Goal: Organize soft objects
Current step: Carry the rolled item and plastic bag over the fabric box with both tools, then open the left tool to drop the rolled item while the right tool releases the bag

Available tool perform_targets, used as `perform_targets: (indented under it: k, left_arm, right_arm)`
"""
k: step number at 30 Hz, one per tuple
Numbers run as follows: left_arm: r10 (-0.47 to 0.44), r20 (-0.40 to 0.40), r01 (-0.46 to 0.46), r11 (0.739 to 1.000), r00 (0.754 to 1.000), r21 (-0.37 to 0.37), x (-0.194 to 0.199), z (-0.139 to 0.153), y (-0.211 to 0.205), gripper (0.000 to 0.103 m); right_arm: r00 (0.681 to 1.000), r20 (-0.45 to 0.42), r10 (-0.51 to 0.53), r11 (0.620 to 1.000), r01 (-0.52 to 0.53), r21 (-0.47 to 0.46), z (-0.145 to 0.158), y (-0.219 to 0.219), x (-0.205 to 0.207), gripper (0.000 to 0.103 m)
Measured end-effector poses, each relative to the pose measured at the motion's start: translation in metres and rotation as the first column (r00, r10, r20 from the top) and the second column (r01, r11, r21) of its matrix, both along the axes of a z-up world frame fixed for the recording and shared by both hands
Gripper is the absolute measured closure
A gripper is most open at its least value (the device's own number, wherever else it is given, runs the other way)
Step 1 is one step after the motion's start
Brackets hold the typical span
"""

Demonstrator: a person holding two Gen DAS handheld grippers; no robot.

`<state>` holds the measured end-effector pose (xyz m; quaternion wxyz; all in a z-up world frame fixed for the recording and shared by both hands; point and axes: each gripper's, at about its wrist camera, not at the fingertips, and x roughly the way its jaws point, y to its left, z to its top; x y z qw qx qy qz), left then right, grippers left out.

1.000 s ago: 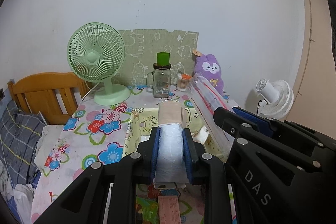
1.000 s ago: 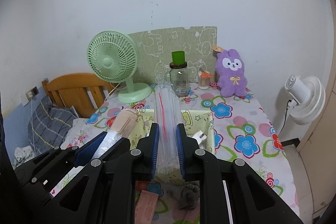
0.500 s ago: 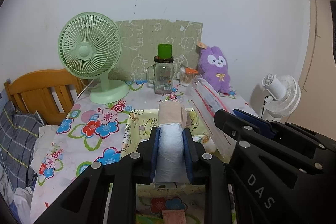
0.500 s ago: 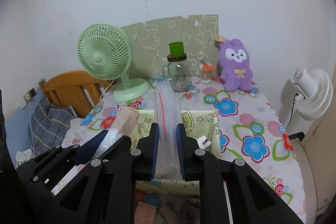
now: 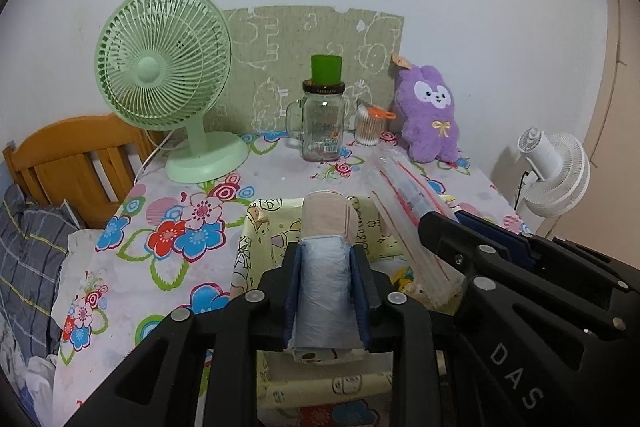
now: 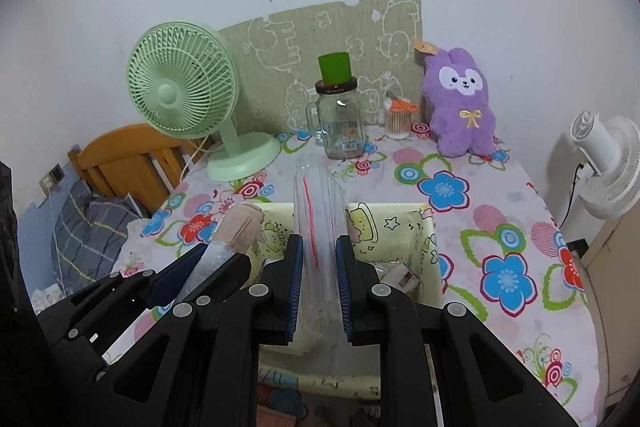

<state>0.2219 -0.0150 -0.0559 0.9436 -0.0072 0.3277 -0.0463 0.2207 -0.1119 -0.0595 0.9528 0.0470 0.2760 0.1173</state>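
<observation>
the table [image 6: 500,227], under its flowered cloth, fills more of both views than 1 second ago, and the far items stand closer and larger: the green fan [image 5: 162,75], the purple plush rabbit [image 6: 462,103], then the glass jar [image 5: 322,125] with a green cup on its lid. the pale yellow fabric bin [image 6: 424,227] now sits directly beneath both tools, where earlier only its far rim showed past the fingers. the right gripper [image 6: 318,269] is clamped tight on a clear zip bag [image 6: 316,203] with a red seal line, held over the bin, unchanged in grip. the left gripper [image 5: 326,267] has its jaws just easing wider, with the rolled soft bundle [image 5: 326,239], pale blue wrap and beige tip, between the 2 pads and touching them, above the bin's near-left part.
</observation>
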Motion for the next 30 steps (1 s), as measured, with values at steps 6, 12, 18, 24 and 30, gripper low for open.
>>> perform_targets:
  k: [6,12,18,24,30]
  left_arm:
    - [0.015,-0.057,-0.014,1.0,0.998,0.01,0.016,-0.017,0.004,0.055]
    - [-0.001,-0.077,0.001,1.0,0.997,0.006,0.019,-0.026,0.006,0.03]
    - [-0.025,-0.084,0.026,1.0,0.996,0.009,0.019,-0.029,0.004,0.024]
    - [-0.029,-0.088,0.031,0.999,0.996,0.024,0.019,-0.03,0.002,0.022]
    - [-0.028,-0.094,0.031,0.999,0.995,0.023,0.016,-0.029,0.003,0.021]
  right_arm:
    - [0.999,-0.031,0.012,1.0,-0.011,0.02,-0.015,0.003,0.014,0.083]
    - [0.999,-0.043,0.017,1.0,-0.016,0.02,-0.024,0.007,0.023,0.083]
    - [0.998,-0.061,0.03,0.999,-0.029,0.021,-0.031,0.009,0.03,0.083]
    - [0.996,-0.085,0.035,0.999,-0.033,0.022,-0.035,0.009,0.034,0.079]
    - [0.995,-0.092,0.035,0.999,-0.034,0.013,-0.035,0.009,0.032,0.077]
